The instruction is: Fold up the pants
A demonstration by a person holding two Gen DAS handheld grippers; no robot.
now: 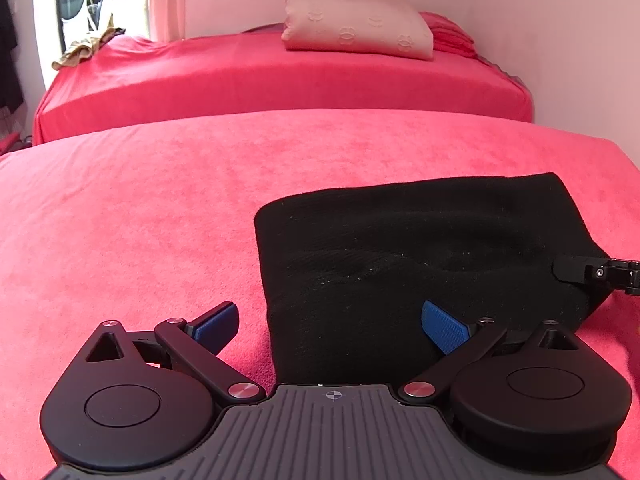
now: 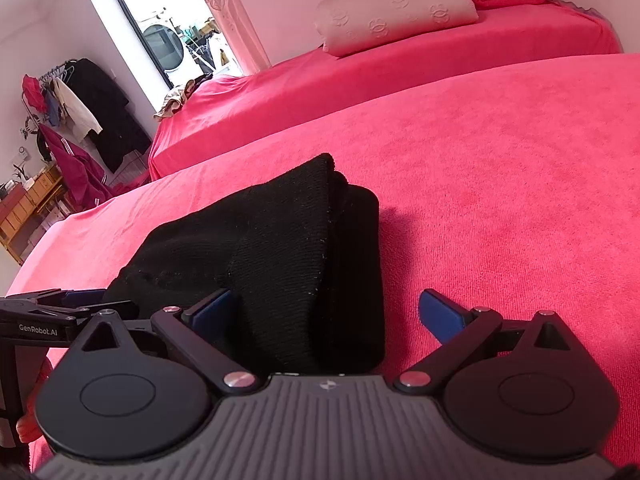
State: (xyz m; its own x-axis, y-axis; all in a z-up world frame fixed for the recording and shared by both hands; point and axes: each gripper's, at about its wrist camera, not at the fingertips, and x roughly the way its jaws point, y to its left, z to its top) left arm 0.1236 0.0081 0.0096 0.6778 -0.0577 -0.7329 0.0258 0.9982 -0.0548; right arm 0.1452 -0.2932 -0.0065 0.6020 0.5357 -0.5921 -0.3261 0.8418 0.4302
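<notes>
The black pants (image 1: pixel 420 260) lie folded into a thick rectangular bundle on the red bed cover (image 1: pixel 140 220). My left gripper (image 1: pixel 330 328) is open at the bundle's near left corner, one blue pad over the red cover and the other over the black cloth, neither pressing it. In the right wrist view the pants (image 2: pixel 280 248) show stacked layers along their right edge. My right gripper (image 2: pixel 326 314) is open and straddles that near right corner without pinching it. A finger of the right gripper (image 1: pixel 592 272) shows at the bundle's right side, and the left gripper (image 2: pixel 60 308) at its left.
A second red-covered bed (image 1: pixel 260 76) stands behind, carrying a cream pillow (image 1: pixel 360 26), a folded red blanket (image 1: pixel 448 34) and a crumpled beige garment (image 1: pixel 84 50). At the left are a window (image 2: pixel 160 32), a clothes rack (image 2: pixel 80 96) and wooden drawers (image 2: pixel 28 208).
</notes>
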